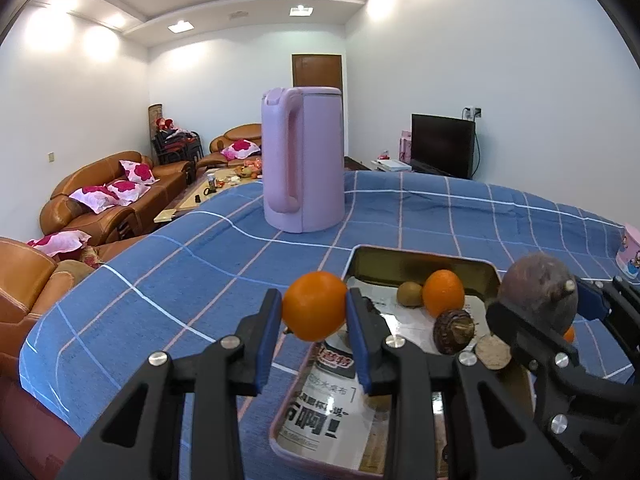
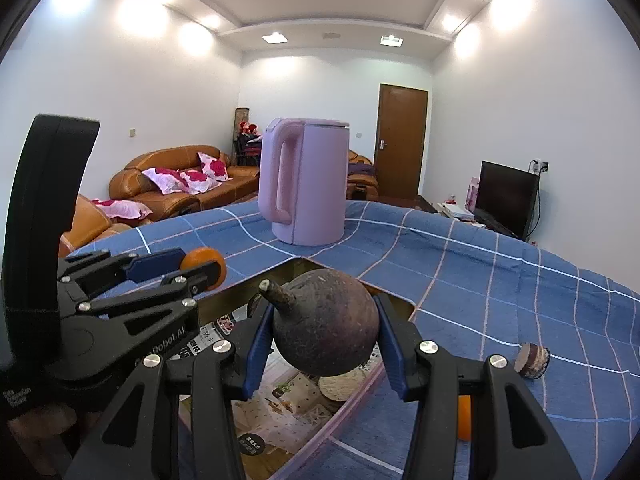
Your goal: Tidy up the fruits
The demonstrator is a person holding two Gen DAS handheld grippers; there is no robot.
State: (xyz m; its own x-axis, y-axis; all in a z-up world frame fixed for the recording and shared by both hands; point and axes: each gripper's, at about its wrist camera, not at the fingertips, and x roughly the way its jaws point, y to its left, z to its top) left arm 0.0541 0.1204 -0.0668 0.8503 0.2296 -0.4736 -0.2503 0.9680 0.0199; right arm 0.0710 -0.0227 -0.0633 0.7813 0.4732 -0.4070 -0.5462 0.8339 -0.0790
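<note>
between the blue pads of my left gripper [image 1: 314, 308] sits an orange [image 1: 315, 305], round and smooth-skinned, pinched on both sides and held up over the near left rim of the tray [image 1: 424, 258]. my right gripper [image 2: 326, 338] is clamped on a dark purple-brown round fruit [image 2: 326, 326], its skin dull and speckled, with a short woody stem sticking up to the left; it hangs above the tray's right side.

inside the tray, a shallow metal tin with rounded corners lined with printed paper, lie a second orange [image 1: 443, 293] and a small brown kiwi [image 1: 410, 294] touching it, both near the far wall. just in front of them rests a dark, ridged brown fruit [image 1: 454, 332], and beside that a pale flat disc [image 1: 494, 352] that i cannot name.

the tray rests on a blue checked tablecloth [image 1: 180, 280]. a tall lilac kettle [image 1: 302, 160] stands upright past the tray's far edge, handle toward the left. to the right of the tray, on the cloth, a small brown stub-shaped piece [image 2: 532, 360] lies alone, and another orange [image 2: 464, 418] shows partly behind my right finger, close to the tray's right rim.
</note>
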